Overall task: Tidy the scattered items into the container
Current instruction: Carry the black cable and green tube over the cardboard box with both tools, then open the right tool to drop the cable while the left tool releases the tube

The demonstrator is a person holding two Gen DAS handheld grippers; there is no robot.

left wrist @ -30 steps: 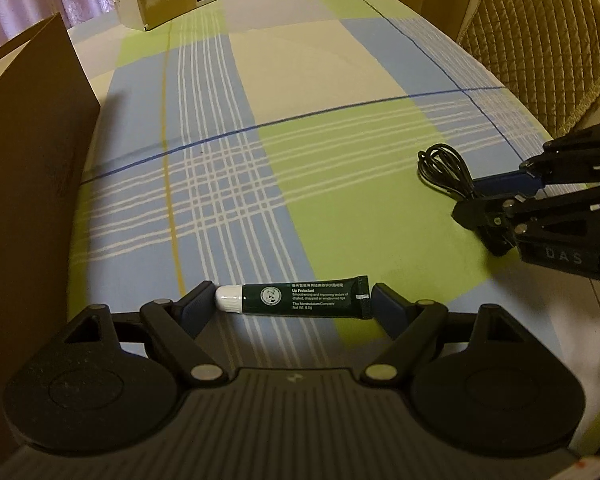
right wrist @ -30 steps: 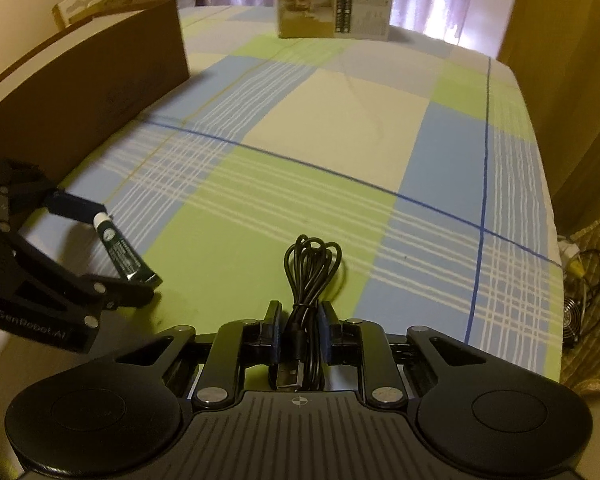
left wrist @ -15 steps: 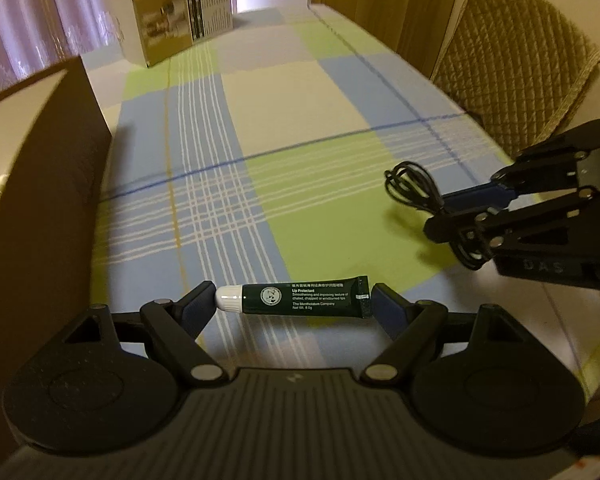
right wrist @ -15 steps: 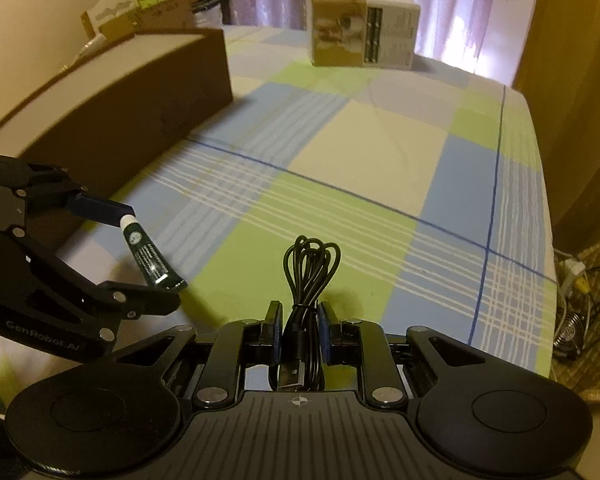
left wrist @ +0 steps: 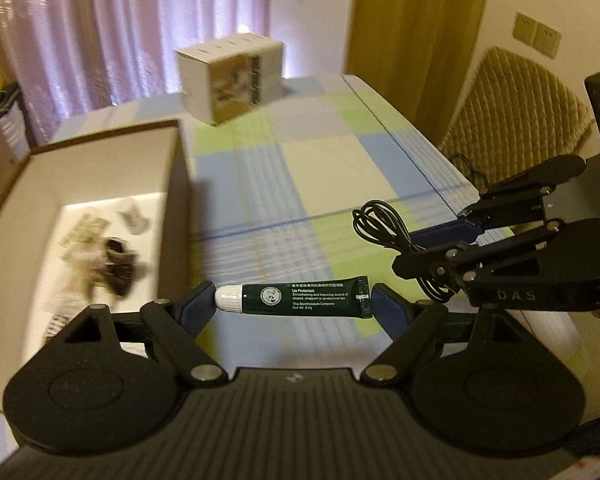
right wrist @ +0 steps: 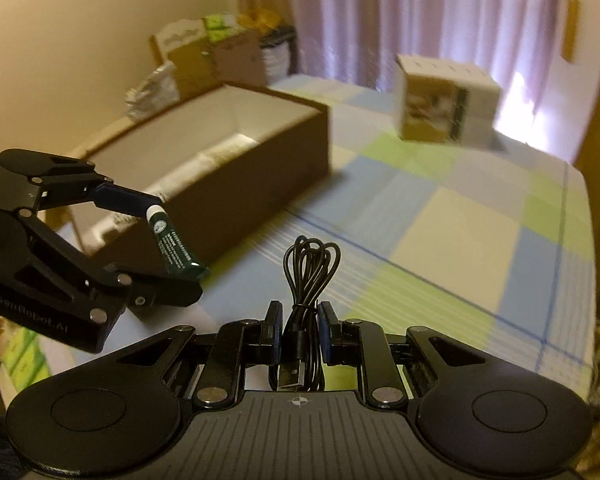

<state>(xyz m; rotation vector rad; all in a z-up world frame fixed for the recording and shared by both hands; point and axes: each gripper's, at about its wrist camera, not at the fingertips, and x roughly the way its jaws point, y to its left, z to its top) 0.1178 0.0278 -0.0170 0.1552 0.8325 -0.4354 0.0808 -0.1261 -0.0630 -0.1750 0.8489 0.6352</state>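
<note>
Tube [left wrist: 300, 301] reads "Lip Protectant"; right gripper [left wrist: 440, 252] "DAS"; left gripper [right wrist: 168, 240] "GenRobot.AI".

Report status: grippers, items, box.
Left gripper shut on tube; right gripper shut on cable. Both lifted beside open box. Path clear.

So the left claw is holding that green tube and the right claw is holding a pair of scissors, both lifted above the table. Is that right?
Not quite. The right gripper holds a coiled black cable, not scissors; the right wrist view shows its USB plug between the fingers. The rest stands: the left gripper clamps the green tube end to end, and both are lifted above the table.
</note>
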